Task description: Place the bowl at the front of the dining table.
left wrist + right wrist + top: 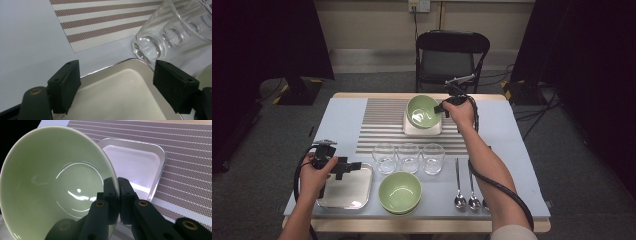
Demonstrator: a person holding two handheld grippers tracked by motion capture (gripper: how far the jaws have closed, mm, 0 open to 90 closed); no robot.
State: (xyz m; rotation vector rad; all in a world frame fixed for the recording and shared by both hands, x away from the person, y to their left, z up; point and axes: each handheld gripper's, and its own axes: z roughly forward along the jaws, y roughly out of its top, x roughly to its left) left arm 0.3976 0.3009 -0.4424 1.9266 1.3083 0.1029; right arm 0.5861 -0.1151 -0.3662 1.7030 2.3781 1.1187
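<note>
Over the striped placemat (384,125), the far square tray (140,160) waits beneath the green bowl (57,185), pinched by its rim and tilted for setting down in the right gripper (117,195), while the left gripper (116,82) gapes empty.

Taking the striped mat (387,125) as my landmark: on its far right part sits a tray (422,131), and my right gripper (443,107) holds a bowl (422,111) tilted over that tray. Along the mat's near edge stand three glasses (408,158). Nearer me lie a second tray (346,187), with my left gripper (354,166) over it, a second bowl (399,192) and spoons (466,185).
</note>
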